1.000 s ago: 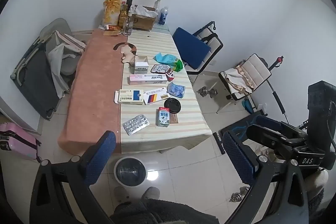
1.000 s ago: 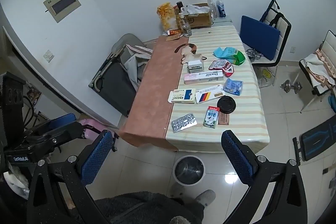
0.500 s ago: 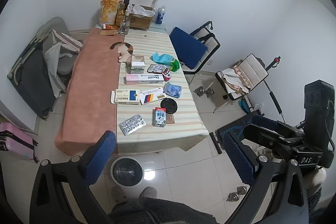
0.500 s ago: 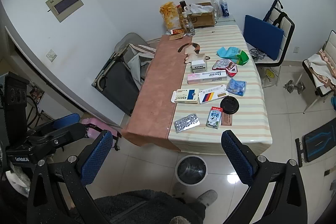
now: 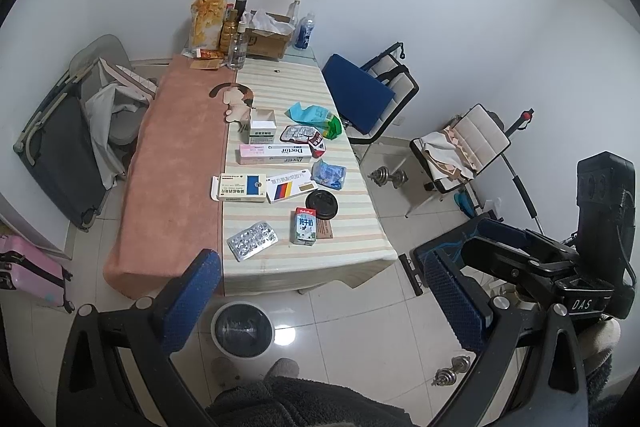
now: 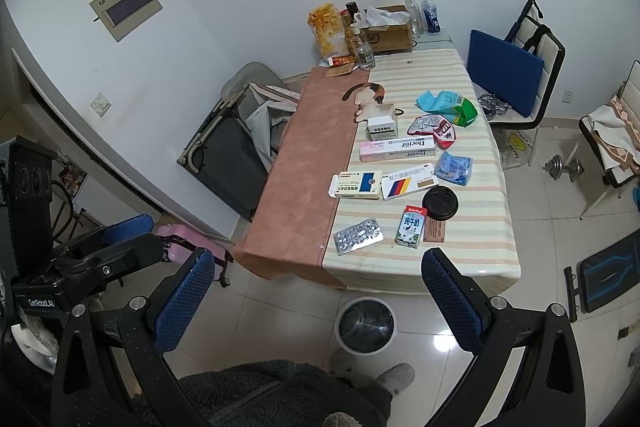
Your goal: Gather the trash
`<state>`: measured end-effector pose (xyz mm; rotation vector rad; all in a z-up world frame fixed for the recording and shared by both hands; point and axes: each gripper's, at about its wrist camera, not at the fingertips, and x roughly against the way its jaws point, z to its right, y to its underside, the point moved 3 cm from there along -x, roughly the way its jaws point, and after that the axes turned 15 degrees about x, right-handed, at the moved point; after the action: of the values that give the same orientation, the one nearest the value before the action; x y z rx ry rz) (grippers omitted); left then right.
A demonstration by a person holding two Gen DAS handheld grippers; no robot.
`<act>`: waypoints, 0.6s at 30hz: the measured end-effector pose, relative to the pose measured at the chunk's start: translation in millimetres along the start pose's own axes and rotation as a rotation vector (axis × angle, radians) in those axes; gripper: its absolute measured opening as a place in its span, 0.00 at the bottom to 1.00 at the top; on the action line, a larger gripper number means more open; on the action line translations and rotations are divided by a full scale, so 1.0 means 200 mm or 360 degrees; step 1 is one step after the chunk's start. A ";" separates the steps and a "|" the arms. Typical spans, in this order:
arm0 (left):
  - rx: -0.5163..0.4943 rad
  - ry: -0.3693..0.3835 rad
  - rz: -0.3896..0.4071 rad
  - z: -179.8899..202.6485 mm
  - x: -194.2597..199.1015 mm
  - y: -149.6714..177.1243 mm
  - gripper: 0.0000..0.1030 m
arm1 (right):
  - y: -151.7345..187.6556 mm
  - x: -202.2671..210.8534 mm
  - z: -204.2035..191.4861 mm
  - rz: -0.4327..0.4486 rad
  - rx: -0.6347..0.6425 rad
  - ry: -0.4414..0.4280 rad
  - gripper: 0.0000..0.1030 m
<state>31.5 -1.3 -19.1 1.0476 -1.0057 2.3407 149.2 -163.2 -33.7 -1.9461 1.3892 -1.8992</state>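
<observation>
I am working in a room of a home, used for dining and storage. Indicators: a long table (image 5: 176, 163) with a striped cloth, snack bags and bottles at the wall end, padded chairs (image 5: 372, 95) alongside, dumbbells (image 5: 388, 177) on the tiled floor, a pink suitcase (image 5: 28, 273), a folded cot (image 6: 228, 151) and a small waste bin (image 6: 366, 325).

Table (image 5: 360, 247): ahead of both grippers, pink and striped cloths.
On it: blister pack (image 5: 252, 240), milk carton (image 5: 304, 225), black lid (image 5: 321, 204), medicine boxes.
Floor: bin (image 5: 243, 325) below the near edge.
</observation>
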 end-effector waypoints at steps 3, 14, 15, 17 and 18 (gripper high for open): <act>-0.0002 0.0001 -0.0001 0.00 0.00 0.00 1.00 | 0.00 0.00 0.00 0.0000 0.0000 0.0000 1.00; 0.0001 0.0003 0.0000 0.00 0.01 0.00 1.00 | -0.02 0.00 0.00 0.0004 0.0001 -0.0004 1.00; 0.0000 0.0003 0.0001 0.01 0.01 -0.01 1.00 | -0.01 0.00 0.00 0.0004 0.0002 -0.0005 1.00; 0.0000 0.0005 0.0000 0.01 0.00 -0.02 1.00 | -0.01 0.00 0.00 0.0003 0.0003 -0.0004 1.00; 0.0003 0.0004 0.0003 0.01 0.01 0.00 1.00 | -0.01 0.00 0.00 0.0004 0.0003 -0.0006 1.00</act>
<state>31.8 -1.4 -17.5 1.0445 -1.0038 2.3443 149.7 -161.7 -32.2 -1.9452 1.3881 -1.8942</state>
